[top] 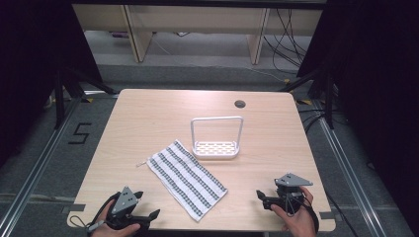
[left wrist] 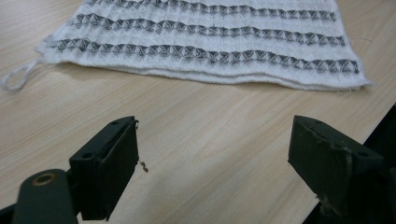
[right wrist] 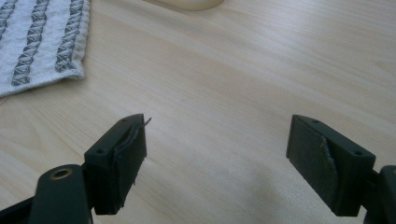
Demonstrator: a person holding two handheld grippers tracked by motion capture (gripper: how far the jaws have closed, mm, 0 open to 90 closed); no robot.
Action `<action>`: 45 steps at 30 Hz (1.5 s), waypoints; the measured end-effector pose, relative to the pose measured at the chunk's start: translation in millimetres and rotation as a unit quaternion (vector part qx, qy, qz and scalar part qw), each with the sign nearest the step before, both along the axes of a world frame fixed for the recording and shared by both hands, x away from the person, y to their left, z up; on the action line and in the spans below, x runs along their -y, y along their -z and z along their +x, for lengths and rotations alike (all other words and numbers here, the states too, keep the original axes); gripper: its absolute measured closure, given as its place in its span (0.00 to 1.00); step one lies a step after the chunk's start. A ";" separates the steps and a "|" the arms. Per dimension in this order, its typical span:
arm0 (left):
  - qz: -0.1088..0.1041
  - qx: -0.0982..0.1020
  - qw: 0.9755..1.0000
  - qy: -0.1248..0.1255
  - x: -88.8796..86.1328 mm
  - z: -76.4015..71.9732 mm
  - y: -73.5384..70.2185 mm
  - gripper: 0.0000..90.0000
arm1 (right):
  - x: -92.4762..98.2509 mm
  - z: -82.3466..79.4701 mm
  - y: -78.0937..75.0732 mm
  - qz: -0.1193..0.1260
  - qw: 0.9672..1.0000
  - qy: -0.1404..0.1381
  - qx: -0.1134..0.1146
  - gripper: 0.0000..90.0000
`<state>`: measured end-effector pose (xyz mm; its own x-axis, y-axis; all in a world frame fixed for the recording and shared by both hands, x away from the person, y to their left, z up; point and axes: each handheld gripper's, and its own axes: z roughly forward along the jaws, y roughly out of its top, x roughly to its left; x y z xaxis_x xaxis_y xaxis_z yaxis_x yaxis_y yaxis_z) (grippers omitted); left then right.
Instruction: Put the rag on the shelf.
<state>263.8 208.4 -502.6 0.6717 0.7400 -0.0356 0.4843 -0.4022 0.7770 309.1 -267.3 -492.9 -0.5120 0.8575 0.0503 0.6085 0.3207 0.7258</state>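
A white towel (top: pixel 188 178) with dark striped bands lies flat and slanted on the wooden table (top: pixel 148 113), left of centre, a loop string at its far left corner. Behind it stands a white plastic rack (top: pixel 216 148) with a tall handle frame. My left gripper (top: pixel 148 204) rests near the front left edge, open and empty, its jaws facing the towel (left wrist: pixel 210 42) across bare wood. My right gripper (top: pixel 262 199) sits at the front right, open and empty too. In the right gripper view (right wrist: pixel 217 135) the towel's corner (right wrist: pixel 37 42) lies up left and the rack's base (right wrist: pixel 187 3) at the top.
A dark cable hole (top: pixel 240 103) sits near the table's far edge. Bare wood spreads between the towel and the right gripper. Black stands and cables are on the floor around the table, and pale furniture stands behind it.
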 end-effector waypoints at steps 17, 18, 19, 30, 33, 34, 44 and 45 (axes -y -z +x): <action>0.008 0.003 1.000 -0.001 2.9 0.0 0.1 0.17 | -1.3 0.7 1.2 0.004 1.000 -0.005 -0.003 0.24; 0.008 0.003 1.000 0.001 3.2 -0.1 -0.1 0.17 | -1.2 0.7 1.2 0.004 1.000 -0.006 -0.003 0.24; 0.003 0.005 1.000 -0.001 4.2 -0.1 0.4 0.17 | -1.2 0.7 1.1 0.005 1.000 -0.006 -0.003 0.24; -0.018 0.004 1.000 0.014 13.5 -2.1 0.1 0.19 | -5.2 2.1 -1.7 0.030 0.999 -0.029 0.002 0.25; -0.004 0.005 1.000 0.016 14.7 -2.5 -0.3 0.20 | -12.3 -0.4 -3.2 0.037 0.999 -0.022 -0.001 0.26; -0.016 0.005 1.000 0.013 17.8 -3.3 0.7 0.20 | -14.2 -0.1 -3.7 0.037 0.999 -0.026 -0.001 0.26; -0.006 -0.006 0.998 0.057 37.9 -10.3 -1.1 0.24 | -35.6 2.4 -7.5 0.046 0.996 -0.081 0.015 0.34; -0.005 -0.002 0.998 0.066 42.9 -11.4 -1.8 0.26 | -40.1 2.9 -7.5 0.044 0.994 -0.096 0.014 0.37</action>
